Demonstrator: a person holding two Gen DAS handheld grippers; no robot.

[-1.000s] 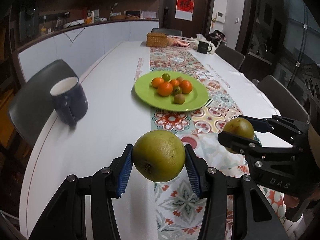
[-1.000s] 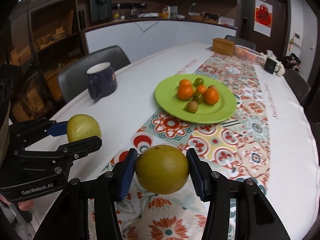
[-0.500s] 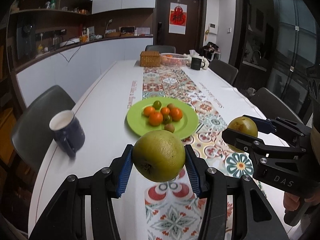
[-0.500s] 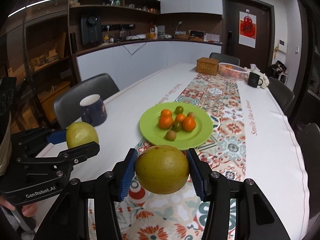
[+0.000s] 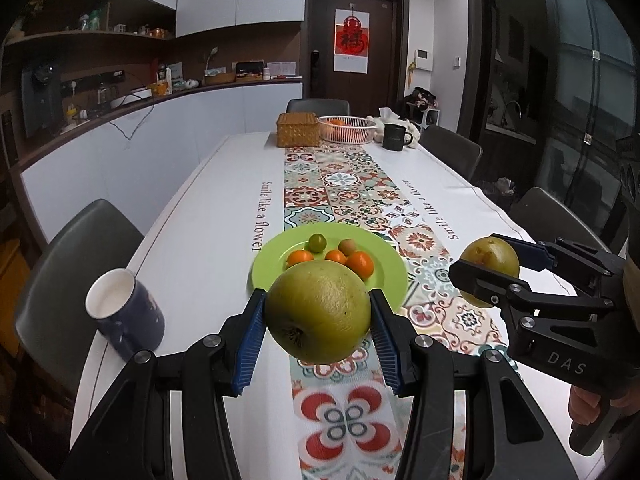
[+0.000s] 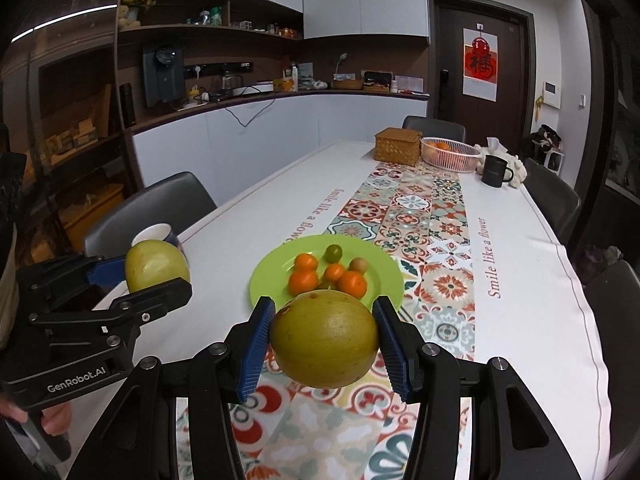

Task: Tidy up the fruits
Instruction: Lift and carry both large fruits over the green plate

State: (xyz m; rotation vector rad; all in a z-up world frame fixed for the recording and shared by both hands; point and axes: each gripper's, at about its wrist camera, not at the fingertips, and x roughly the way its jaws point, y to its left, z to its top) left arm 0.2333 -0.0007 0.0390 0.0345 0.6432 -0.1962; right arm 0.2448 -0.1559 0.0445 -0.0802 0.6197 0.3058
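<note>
My left gripper [image 5: 318, 334] is shut on a large green pear [image 5: 319, 311], held in the air above the table runner. It also shows at the left of the right wrist view [image 6: 158, 268]. My right gripper [image 6: 324, 344] is shut on a yellow-green pear [image 6: 325, 338]; it also shows at the right of the left wrist view [image 5: 489, 266]. Beyond both stands a green plate [image 5: 384, 280] [image 6: 384, 276] with several small oranges [image 6: 304, 282] and small green and brown fruits.
A dark blue mug [image 5: 124, 320] stands near the table's left edge. At the far end are a wicker box [image 5: 298, 130], a white basket [image 5: 350, 128] with fruit and a black mug [image 5: 394, 137]. Grey chairs [image 5: 68, 272] line both sides.
Both grippers have risen and drawn back with their pears. The plate now looks smaller and farther, and more of the room shows.
</note>
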